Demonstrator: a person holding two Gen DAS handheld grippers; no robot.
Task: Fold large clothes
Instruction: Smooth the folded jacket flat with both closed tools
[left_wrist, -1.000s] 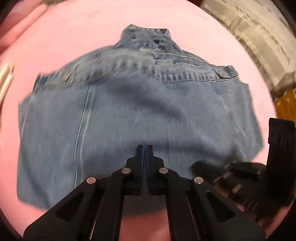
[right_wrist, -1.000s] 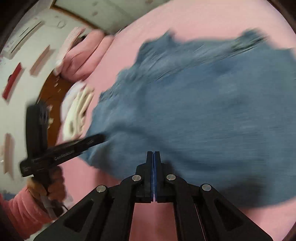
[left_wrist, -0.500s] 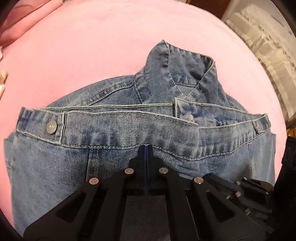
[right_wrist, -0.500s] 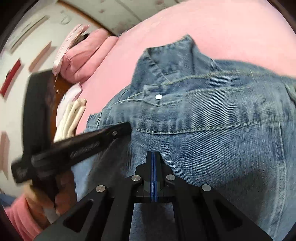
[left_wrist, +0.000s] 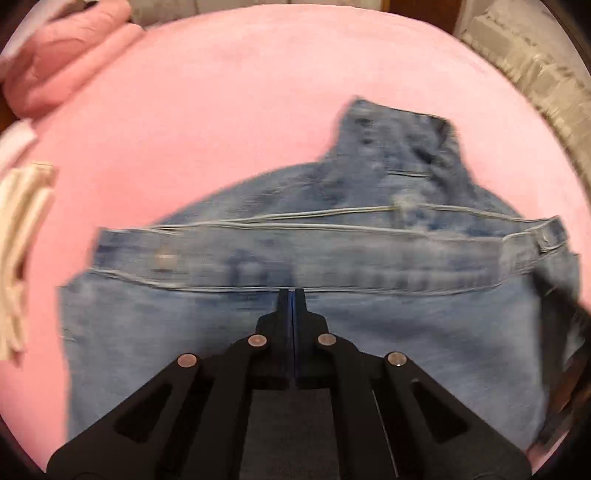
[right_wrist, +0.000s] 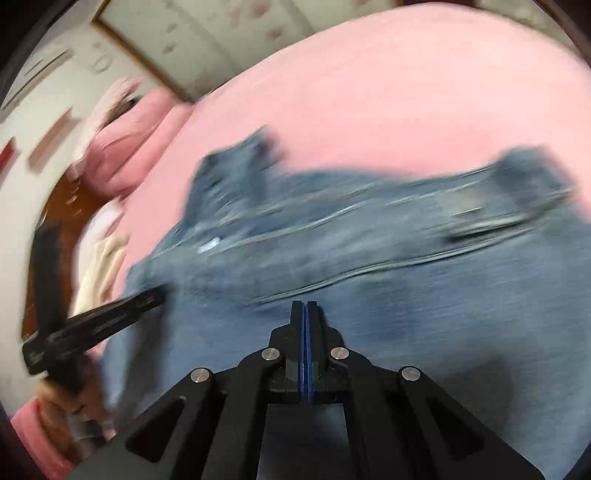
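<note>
A blue denim jacket (left_wrist: 332, 258) lies folded on the pink bed (left_wrist: 221, 110), its waistband laid across just below the collar. My left gripper (left_wrist: 291, 291) is shut with nothing visible between its pads, tips over the waistband's lower seam. The right gripper's blurred black shape (left_wrist: 561, 332) sits at the jacket's right edge. In the right wrist view the jacket (right_wrist: 369, 258) is motion-blurred. My right gripper (right_wrist: 304, 304) is shut over it with nothing visible in its jaws. The left gripper (right_wrist: 110, 314) reaches in from the left, held by a hand (right_wrist: 62, 398) in a pink sleeve.
A pink pillow or quilt (left_wrist: 62, 62) lies at the bed's far left, with a stack of cream cloth (left_wrist: 22, 240) beside it. A pale patterned fabric (left_wrist: 535, 74) borders the bed at the far right. Bare pink sheet stretches beyond the collar.
Both shut grippers have travelled over the jacket from its near part up to the waistband. The collar now sits further right in the left view. The right view is blurred by motion.
</note>
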